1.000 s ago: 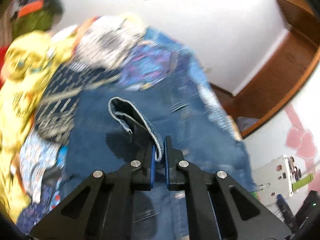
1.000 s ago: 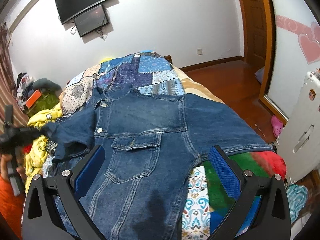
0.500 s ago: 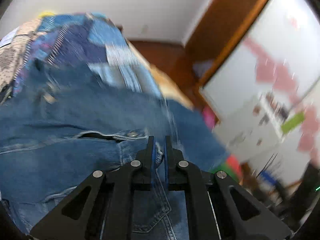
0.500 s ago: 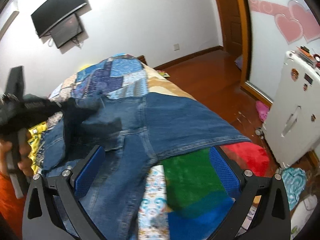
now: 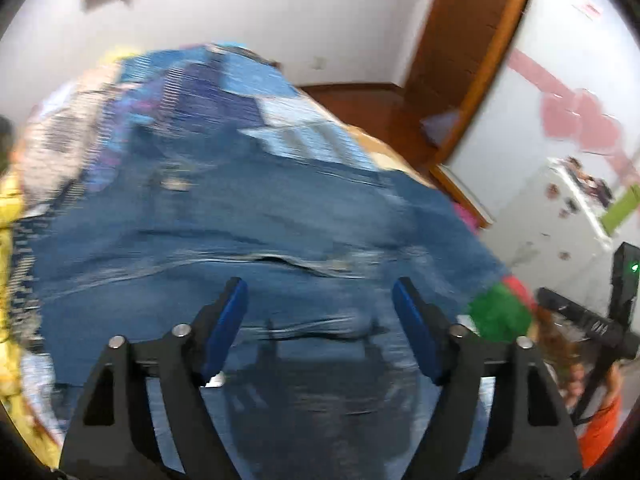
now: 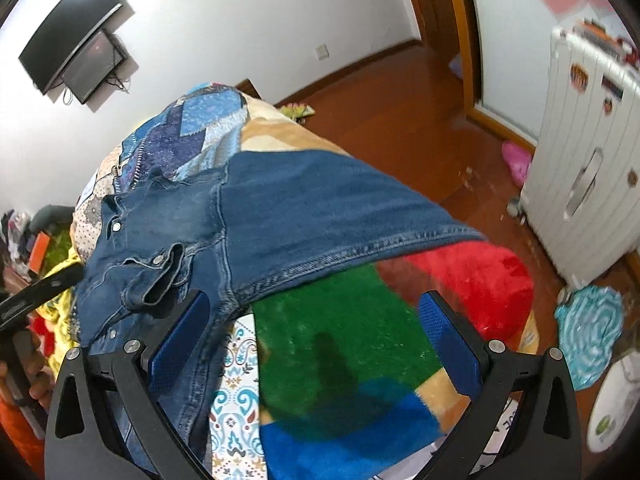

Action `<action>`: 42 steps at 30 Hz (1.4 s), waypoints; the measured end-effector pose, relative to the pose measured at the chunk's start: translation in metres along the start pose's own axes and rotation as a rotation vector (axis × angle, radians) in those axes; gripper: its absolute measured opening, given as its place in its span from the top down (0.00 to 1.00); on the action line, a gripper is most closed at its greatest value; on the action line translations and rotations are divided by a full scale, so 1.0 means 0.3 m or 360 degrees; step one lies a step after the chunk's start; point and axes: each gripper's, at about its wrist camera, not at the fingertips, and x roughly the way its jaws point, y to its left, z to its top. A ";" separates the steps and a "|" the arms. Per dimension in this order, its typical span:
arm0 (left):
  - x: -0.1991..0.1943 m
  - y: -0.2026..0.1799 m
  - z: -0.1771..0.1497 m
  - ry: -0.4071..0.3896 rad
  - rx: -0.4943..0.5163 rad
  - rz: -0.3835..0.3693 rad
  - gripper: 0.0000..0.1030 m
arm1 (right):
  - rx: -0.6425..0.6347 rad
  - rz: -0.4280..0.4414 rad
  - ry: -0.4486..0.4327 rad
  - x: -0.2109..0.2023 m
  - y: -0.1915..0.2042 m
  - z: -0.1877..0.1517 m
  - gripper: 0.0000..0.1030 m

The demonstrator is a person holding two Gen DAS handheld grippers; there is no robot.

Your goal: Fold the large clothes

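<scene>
Left gripper (image 5: 320, 320): jaws opening, nothing between them, above the denim jacket (image 6: 280, 216). Right gripper (image 6: 314, 334): jaws spread, empty, over the jacket's near hem. The jacket lies flat on the bed (image 6: 340, 340). Denim is likely heavy, limp and grippy; pinch the far sleeve's stitched cuff edge.

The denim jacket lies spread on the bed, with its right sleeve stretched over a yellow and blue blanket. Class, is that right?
Not quite. The right wrist view shows the denim jacket sleeve lying over a red, green and blue blanket, not a yellow and blue one. The jacket is indeed spread on the bed.
</scene>
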 end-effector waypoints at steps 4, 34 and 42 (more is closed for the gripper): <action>-0.014 0.136 -0.056 0.0021 -0.0057 0.0173 0.22 | 0.0022 0.0070 0.0110 0.035 0.003 0.021 0.00; 0.093 0.522 -0.433 0.0206 -0.0437 0.0303 0.11 | -0.0764 0.0206 0.0442 0.468 0.621 0.027 0.60; -0.030 0.541 -0.296 0.0003 -0.0317 0.0400 0.11 | -0.0850 0.0140 0.0313 0.406 0.631 0.050 0.93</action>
